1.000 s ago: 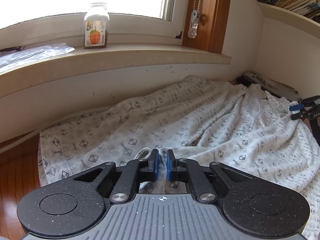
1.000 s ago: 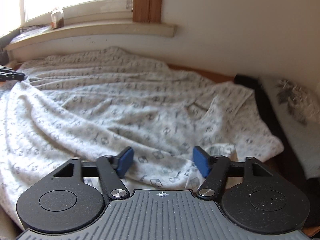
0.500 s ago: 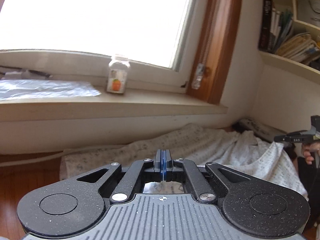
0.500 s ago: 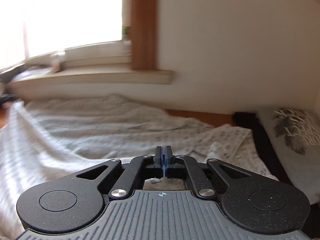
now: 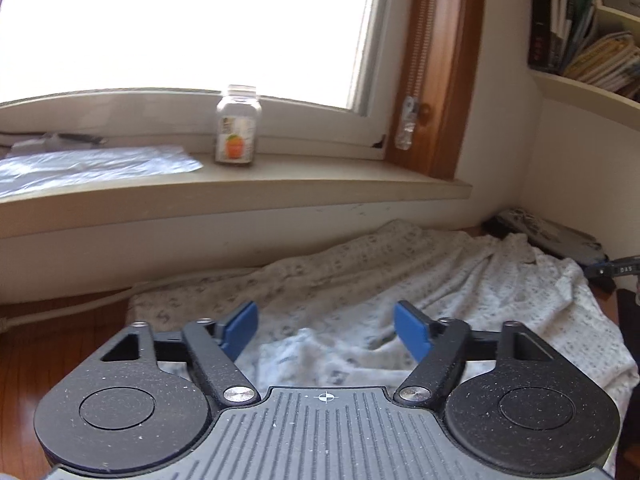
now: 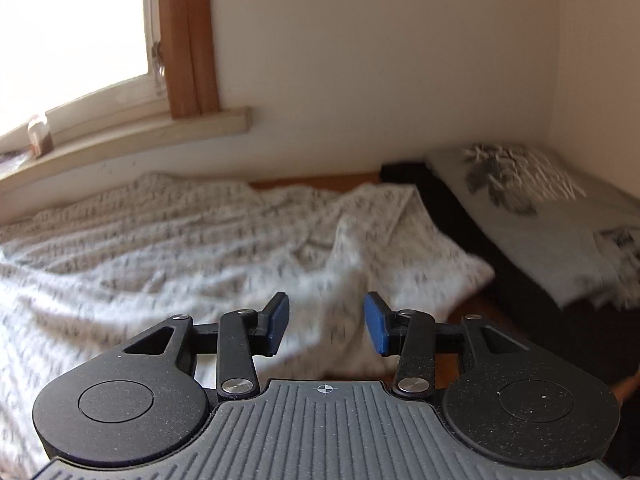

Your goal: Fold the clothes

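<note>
While both grippers are hovering released | left gripper [image 5: 325,326], right gripper [image 6: 326,322] | patterned garment [image 6: 168,248] is bunching at 12 o'clock, risking creased fold.

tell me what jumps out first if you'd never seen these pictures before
The big white patterned garment dominates, spread rumpled across the wooden floor under the windowsill. Both the left gripper and the right gripper hang above it with blue pads apart and nothing between them. Next comes the blown-out bright window, with a small jar bearing an orange label standing on the sill.
</note>
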A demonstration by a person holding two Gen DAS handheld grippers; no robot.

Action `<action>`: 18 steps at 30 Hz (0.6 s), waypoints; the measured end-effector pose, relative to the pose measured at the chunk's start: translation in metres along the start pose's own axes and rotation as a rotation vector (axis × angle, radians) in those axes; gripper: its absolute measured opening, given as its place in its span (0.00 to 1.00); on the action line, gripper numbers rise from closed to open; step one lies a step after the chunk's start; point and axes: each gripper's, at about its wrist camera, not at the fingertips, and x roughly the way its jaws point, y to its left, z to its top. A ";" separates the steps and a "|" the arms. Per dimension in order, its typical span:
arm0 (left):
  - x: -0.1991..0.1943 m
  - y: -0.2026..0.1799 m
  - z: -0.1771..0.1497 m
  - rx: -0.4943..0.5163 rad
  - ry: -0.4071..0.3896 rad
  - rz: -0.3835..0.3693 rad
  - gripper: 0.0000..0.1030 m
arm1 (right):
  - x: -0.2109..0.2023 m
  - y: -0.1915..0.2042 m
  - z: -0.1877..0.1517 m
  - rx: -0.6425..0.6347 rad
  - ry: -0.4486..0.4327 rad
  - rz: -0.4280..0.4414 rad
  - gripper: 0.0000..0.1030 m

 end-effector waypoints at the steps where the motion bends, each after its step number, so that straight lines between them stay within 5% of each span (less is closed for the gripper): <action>1: 0.002 -0.005 0.001 0.008 0.005 -0.013 0.78 | -0.002 0.004 -0.004 -0.007 0.011 0.000 0.43; 5: 0.013 -0.023 0.001 0.036 0.028 -0.056 1.00 | -0.008 0.041 -0.012 -0.051 0.024 0.073 0.45; 18: 0.010 -0.053 -0.025 0.082 0.120 -0.053 1.00 | -0.005 0.192 -0.020 -0.277 0.067 0.371 0.57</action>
